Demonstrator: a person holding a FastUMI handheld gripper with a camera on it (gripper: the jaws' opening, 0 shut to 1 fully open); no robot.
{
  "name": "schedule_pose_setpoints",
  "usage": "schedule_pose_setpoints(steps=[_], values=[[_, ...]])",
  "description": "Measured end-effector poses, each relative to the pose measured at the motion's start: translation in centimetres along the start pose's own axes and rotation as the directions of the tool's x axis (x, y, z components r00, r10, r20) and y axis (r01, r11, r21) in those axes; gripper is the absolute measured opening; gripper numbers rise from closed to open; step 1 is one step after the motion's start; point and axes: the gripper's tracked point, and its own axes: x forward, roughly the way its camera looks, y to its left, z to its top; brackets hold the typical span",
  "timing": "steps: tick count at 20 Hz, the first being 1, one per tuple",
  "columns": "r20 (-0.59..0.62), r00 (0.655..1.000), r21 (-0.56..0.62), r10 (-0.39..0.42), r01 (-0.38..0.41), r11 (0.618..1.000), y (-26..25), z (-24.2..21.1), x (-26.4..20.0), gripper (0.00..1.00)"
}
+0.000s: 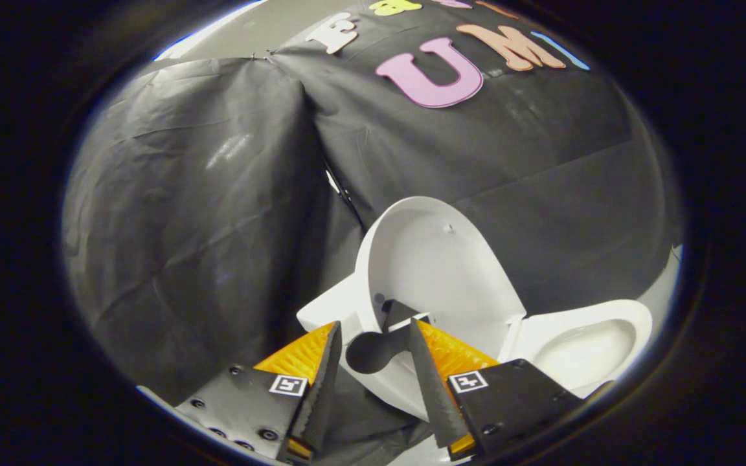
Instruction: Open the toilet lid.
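Note:
The white toilet lid (441, 265) stands raised, its hollow underside facing me, leaning back toward the black cloth wall. To its right lies the seat and bowl (583, 349), uncovered. My gripper (375, 327) is at the lid's lower left rim near the hinge end. Its fingers (428, 382) stand apart, and the lid's rim runs through the gap between them. I see neither finger pressing on the rim. A dark shadow falls on the white surface between the fingers.
Black cloth wall (204, 213) hangs close behind and to the left of the toilet, with a fold at the corner. A white part of the toilet's body (321, 309) shows just beyond the left finger.

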Motion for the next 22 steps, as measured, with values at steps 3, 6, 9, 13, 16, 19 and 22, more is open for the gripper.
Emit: schedule_pose_setpoints(steps=[3, 6, 9, 13, 16, 19, 22], values=[[0.063, 0.998, -0.095, -0.022, 0.028, 0.995, -1.6, 2.6, -1.8, 0.69], [0.138, 0.989, -0.174, -0.057, 0.08, 0.981, -4.4, 6.5, -4.1, 0.83], [0.217, 0.974, -0.209, -0.061, 0.108, 0.972, -6.5, 10.3, -7.1, 0.94], [0.258, 0.958, -0.267, -0.122, 0.192, 0.944, -12.5, 13.9, -10.6, 0.98], [0.28, 0.947, -0.283, -0.159, 0.24, 0.929, -16.6, 15.7, -13.7, 0.98], [0.301, 0.932, -0.301, -0.204, 0.295, 0.907, -20.5, 17.3, -17.0, 0.97], [0.312, 0.922, -0.331, -0.23, 0.333, 0.883, -23.6, 18.5, -20.0, 0.97]])
